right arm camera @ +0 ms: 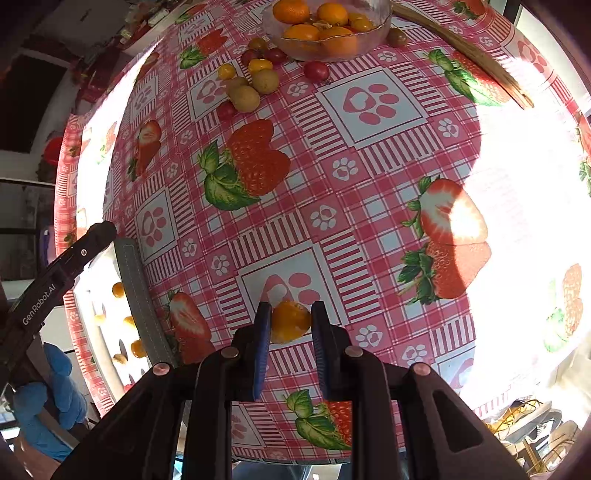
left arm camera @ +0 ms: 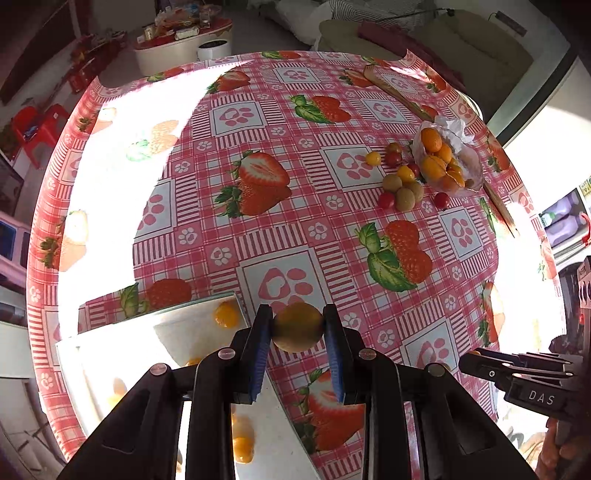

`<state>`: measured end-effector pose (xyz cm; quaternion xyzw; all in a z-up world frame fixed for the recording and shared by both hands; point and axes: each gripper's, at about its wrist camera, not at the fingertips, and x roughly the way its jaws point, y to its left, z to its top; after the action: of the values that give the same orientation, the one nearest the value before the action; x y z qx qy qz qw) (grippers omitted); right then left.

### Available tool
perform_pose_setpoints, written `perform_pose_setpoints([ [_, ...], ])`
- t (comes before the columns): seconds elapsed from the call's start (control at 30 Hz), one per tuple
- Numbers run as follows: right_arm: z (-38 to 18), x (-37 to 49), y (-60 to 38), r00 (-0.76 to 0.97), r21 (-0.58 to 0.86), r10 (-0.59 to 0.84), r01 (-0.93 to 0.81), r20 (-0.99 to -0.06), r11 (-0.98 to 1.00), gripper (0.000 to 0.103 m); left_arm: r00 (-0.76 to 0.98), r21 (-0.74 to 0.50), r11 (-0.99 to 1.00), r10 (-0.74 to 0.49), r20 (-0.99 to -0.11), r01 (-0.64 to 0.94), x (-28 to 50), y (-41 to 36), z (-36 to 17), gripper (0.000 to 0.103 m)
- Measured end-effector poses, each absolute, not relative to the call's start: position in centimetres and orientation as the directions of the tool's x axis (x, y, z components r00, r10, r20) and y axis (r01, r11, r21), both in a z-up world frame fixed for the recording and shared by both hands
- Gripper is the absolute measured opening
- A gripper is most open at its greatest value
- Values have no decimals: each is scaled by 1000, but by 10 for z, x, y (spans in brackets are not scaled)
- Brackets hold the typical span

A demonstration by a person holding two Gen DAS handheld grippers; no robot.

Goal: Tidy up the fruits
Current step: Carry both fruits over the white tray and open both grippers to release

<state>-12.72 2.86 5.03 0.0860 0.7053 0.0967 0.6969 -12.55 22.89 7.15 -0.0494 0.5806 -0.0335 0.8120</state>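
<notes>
Two grippers are loaded. My left gripper [left arm camera: 298,328] is clamped on a yellow-green round fruit [left arm camera: 297,326], probably a kiwi-type, blue pads pressing both sides. Below it, at about eight o'clock in the left wrist view, sits the white compartment tray [left arm camera: 207,314], with small yellow fruits [left arm camera: 226,314] already in its cells. I judge the step in hand to be delivery to the tray: I should centre over a free cell, descend low, then part the jaws so the fruit does not roll.

My right gripper [right arm camera: 287,321] is clamped on a small orange-yellow fruit [right arm camera: 290,320], held above the strawberry-print tablecloth [right arm camera: 369,177]. Unsorted stock remains at twelve o'clock in that view: a glass bowl [right arm camera: 384,22] of oranges [right arm camera: 291,10], with loose kiwis [right arm camera: 245,98] and cherry tomatoes [right arm camera: 316,71] just beside it. I would keep the right clear while the left unloads.
</notes>
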Motion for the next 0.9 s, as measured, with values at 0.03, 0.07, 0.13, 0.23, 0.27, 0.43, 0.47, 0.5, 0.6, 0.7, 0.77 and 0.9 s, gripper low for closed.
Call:
perform_pose_setpoints([
  [0.03,51,-128,36,-15,258,258,-24,-966,966,24,324,-118,993,-106,-940,-16,-132,235,73,30],
  [0.07,53,-129,43,-16,261,260,-36,-965,965,24,325,-117,993,-100,-941,-32,-140,241,74,30],
  [0.13,55,-131,59,-20,267,266,-65,-964,962,24,324,-119,991,-91,-942,-67,-154,255,75,30],
  [0.23,59,-135,84,-28,276,274,-114,-961,954,24,318,-118,985,-73,-945,-125,-175,277,75,30],
  [0.27,60,-136,92,-32,279,277,-131,-960,951,24,317,-116,983,-66,-946,-143,-182,284,74,30],
  [0.43,62,-148,138,-57,296,291,-223,-955,929,24,298,-78,972,-9,-954,-222,-211,319,65,30],
  [0.47,62,-151,147,-63,300,293,-241,-954,923,24,293,-73,969,-1,-956,-236,-216,326,62,30],
  [0.5,62,-154,157,-70,303,295,-259,-953,917,24,287,-68,966,7,-958,-250,-219,331,59,30],
  [0.6,60,-165,182,-95,312,298,-306,-950,899,24,261,-49,956,30,-965,-291,-227,347,47,30],
  [0.7,54,-175,205,-117,311,288,-359,-950,880,24,237,-32,951,43,-971,-307,-232,357,34,30],
  [0.77,49,-184,218,-136,304,272,-396,-953,866,24,220,-26,950,45,-975,-310,-234,361,25,30],
  [0.9,32,-202,234,-179,283,225,-446,-958,849,24,199,-15,951,49,-979,-309,-234,365,13,30],
])
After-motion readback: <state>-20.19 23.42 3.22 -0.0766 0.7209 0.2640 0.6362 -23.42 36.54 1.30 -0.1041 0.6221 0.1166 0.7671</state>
